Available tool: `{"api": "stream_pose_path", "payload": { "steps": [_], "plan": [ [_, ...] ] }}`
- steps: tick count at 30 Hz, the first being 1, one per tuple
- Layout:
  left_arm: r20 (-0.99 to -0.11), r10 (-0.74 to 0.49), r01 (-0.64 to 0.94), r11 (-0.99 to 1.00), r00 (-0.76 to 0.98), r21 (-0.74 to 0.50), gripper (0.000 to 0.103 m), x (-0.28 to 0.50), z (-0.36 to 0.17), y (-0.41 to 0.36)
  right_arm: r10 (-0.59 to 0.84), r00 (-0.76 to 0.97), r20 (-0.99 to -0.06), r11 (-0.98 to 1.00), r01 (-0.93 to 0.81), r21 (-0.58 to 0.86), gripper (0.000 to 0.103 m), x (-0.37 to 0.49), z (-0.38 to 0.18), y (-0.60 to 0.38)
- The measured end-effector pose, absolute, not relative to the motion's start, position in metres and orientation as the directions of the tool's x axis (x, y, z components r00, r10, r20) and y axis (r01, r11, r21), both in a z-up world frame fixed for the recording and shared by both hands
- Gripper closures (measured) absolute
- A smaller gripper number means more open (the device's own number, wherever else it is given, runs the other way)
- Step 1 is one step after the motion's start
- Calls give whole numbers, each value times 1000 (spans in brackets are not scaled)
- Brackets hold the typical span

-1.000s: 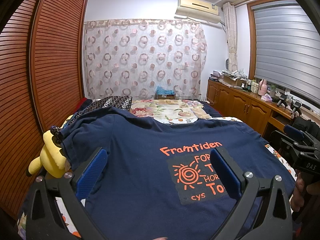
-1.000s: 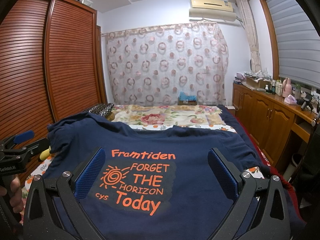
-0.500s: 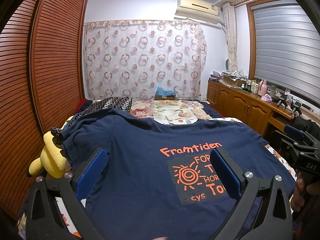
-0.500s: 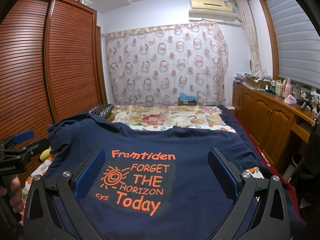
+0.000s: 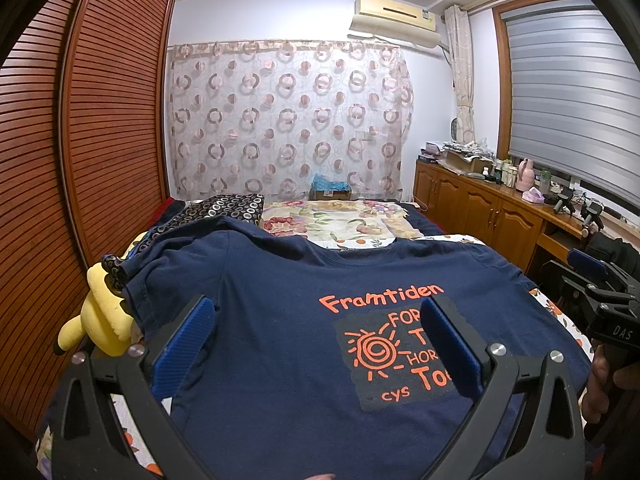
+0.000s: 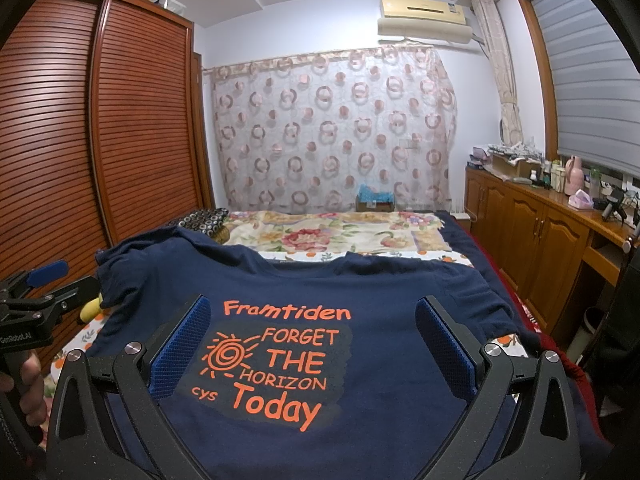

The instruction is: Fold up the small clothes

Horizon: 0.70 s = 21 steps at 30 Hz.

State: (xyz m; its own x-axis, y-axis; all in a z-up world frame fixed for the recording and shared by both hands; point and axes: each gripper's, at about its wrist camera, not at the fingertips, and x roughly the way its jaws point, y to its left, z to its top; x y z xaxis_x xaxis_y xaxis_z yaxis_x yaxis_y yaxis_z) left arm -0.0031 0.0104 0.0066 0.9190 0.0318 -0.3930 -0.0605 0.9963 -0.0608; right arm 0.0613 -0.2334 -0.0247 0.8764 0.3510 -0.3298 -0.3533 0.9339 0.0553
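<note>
A navy T-shirt [image 5: 280,320] with orange print "Framtiden FORGET THE HORIZON Today" lies spread flat, front up, on the bed; it also shows in the right wrist view [image 6: 380,320]. My left gripper [image 5: 316,316] is open and empty, held above the shirt's near left part. My right gripper [image 6: 312,316] is open and empty above the print. Each gripper shows at the edge of the other's view: the right one [image 5: 600,300] and the left one [image 6: 36,300].
A yellow plush toy [image 5: 100,320] lies at the bed's left edge by the brown slatted wardrobe [image 5: 80,140]. A floral quilt [image 5: 340,220] and a patterned pillow [image 5: 232,206] lie beyond the shirt. A wooden cabinet [image 5: 500,216] stands along the right wall.
</note>
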Motion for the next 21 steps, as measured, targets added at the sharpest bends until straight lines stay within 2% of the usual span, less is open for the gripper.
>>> {"api": "stream_pose_path", "payload": {
  "steps": [12, 21],
  "plan": [
    [-393, 34, -62, 996, 919, -58, 0, -3, 6, 10, 353, 876, -330, 933, -355, 56, 0, 62, -26, -233],
    [-439, 85, -116, 992, 894, -44, 0, 17, -5, 37, 390, 853, -348, 915, -400, 45, 0, 76, -34, -211]
  ]
}}
